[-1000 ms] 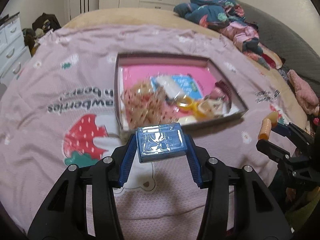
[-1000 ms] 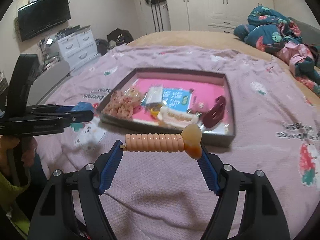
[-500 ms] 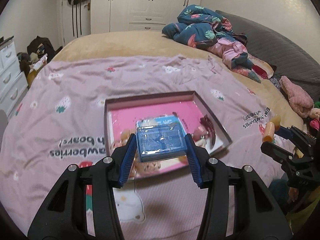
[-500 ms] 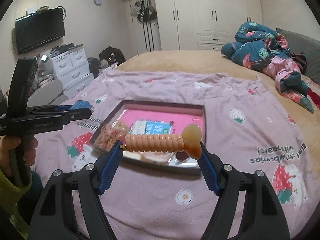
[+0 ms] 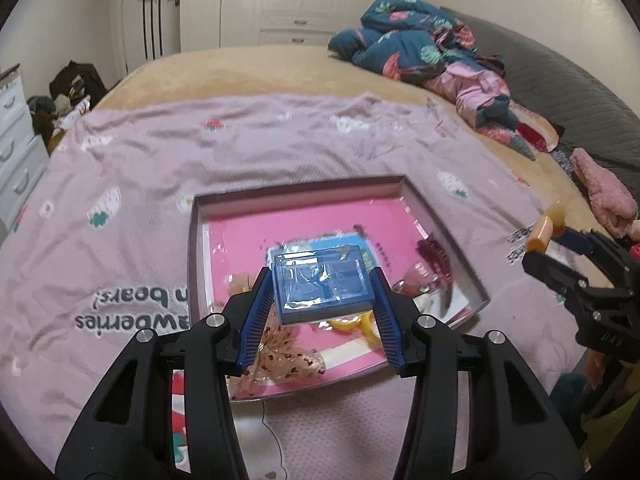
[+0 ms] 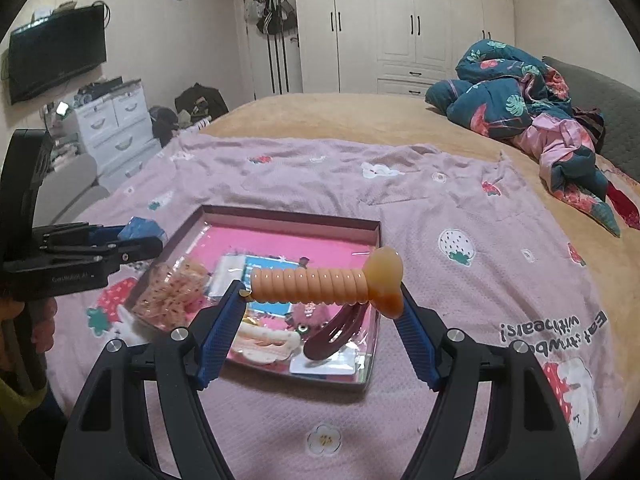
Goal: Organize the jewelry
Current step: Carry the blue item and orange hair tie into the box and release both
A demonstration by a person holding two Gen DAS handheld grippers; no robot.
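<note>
- While both hands hover over the bed, the left gripper (image 5: 322, 292) pinches a small blue box (image 5: 322, 282) by its two sides, holding it above the near half of the tray (image 5: 296, 192).
- Right gripper (image 6: 322, 294) is clamped end to end on a peach spiral hair tie (image 6: 320, 286), its knob toward 3 o'clock; it hangs over the tray's near edge.
- Tray sits open on the pink strawberry blanket (image 6: 460, 200), middle of the bed. Inside: a bag of small patterned pieces (image 6: 172, 294) at 8 o'clock, a dark red hair claw (image 6: 336, 330) at 4 o'clock, a cream clip (image 6: 266, 340) at 6 o'clock, a blue card (image 6: 268, 272) near the centre.
- My read: both pieces are being carried for sorting; where each one belongs I cannot tell.
- To do it well: keep the box level so the lid stays put; lower it flat onto bare lining, not onto the bag.
- Hair tie looks springy; ease the grip off slowly once it rests, or it may hop out.
- Set one down at a time; the two tools stand close at the tray's left side.
</note>
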